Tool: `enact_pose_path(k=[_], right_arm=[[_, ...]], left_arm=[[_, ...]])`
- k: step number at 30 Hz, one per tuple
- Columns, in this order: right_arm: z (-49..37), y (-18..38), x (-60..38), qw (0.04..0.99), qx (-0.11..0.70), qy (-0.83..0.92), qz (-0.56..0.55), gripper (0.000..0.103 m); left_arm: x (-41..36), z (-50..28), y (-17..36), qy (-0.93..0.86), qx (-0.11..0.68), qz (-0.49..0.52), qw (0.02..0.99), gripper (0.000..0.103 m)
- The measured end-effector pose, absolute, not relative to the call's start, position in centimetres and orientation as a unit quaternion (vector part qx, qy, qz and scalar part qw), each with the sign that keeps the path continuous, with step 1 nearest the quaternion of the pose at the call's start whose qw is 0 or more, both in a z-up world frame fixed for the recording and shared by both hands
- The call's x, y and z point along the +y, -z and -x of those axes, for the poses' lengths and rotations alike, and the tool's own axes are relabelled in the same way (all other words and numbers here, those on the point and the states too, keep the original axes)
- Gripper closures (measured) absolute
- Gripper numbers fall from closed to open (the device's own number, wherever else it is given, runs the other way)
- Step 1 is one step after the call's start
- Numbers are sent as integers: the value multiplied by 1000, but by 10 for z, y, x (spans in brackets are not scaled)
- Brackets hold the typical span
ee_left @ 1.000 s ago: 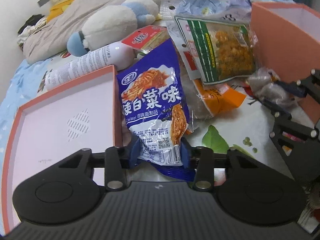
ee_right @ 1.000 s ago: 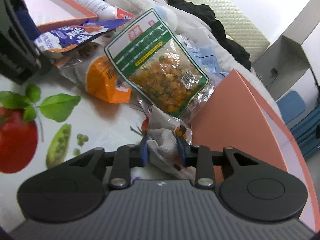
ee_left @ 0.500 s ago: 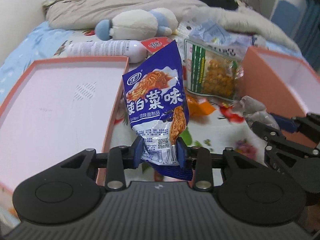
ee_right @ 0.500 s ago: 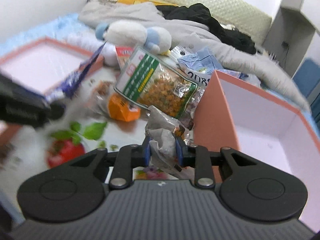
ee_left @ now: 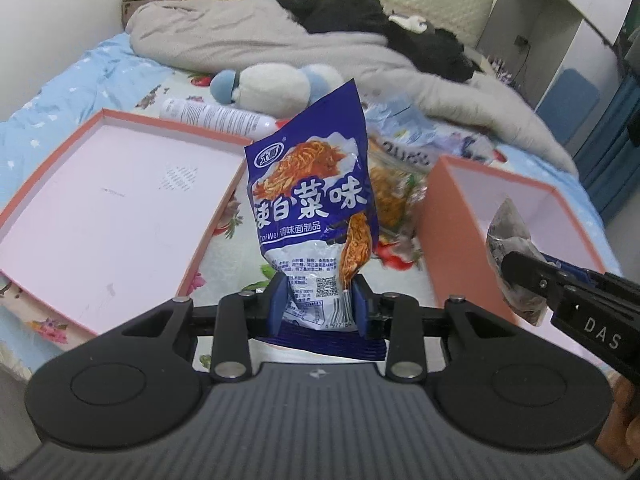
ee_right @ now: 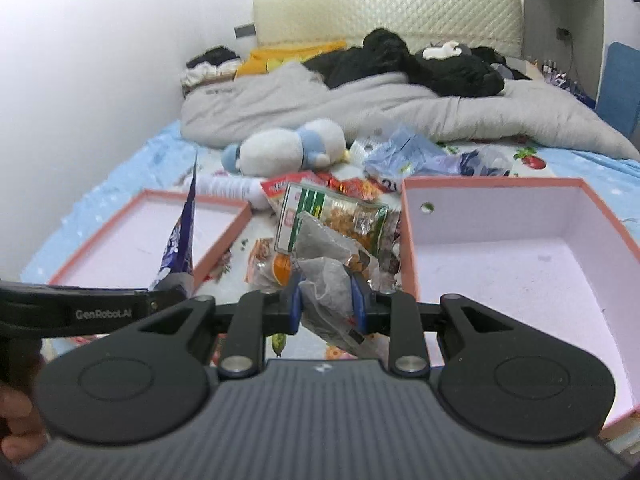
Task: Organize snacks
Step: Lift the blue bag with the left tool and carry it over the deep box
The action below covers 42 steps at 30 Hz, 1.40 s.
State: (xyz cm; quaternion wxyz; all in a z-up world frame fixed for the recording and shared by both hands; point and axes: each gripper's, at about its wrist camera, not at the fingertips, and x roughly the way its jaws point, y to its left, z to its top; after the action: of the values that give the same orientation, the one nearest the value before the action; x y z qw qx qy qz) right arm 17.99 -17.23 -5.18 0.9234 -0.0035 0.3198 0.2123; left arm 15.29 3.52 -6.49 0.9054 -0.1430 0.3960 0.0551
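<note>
Left wrist: glossy blue packet [ee_left: 316,208] upright, crinkled.

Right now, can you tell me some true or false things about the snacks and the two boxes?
1. The left gripper holds a blue snack bag. True.
2. The right gripper is empty. False: it pinches a crumpled clear packet.
3. The deep box already holds snacks. False: nothing shows inside it.
4. A plush toy lies on the bed behind the snack pile. True.
5. The shallow tray is full. False: it looks empty.
</note>
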Motion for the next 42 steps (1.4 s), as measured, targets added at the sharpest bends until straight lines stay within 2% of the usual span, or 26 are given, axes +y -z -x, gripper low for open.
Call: enact_pose_path(k=[10, 21, 34, 42], right_arm=[[-145, 22, -219, 932, 304, -195, -21, 75], [-108, 20, -267, 936, 323, -137, -36, 75], [-164, 42, -322, 933, 340, -102, -61, 75], [-213, 68, -355, 927, 360, -73, -73, 74]], left_arm=[[-6, -112, 19, -17, 375, 157, 913, 64], [-65, -87, 18, 67, 404, 151, 900, 64], [-134, -175, 25, 125, 430, 127, 885, 64], [-169, -249, 53, 142, 458, 117, 870, 64]])
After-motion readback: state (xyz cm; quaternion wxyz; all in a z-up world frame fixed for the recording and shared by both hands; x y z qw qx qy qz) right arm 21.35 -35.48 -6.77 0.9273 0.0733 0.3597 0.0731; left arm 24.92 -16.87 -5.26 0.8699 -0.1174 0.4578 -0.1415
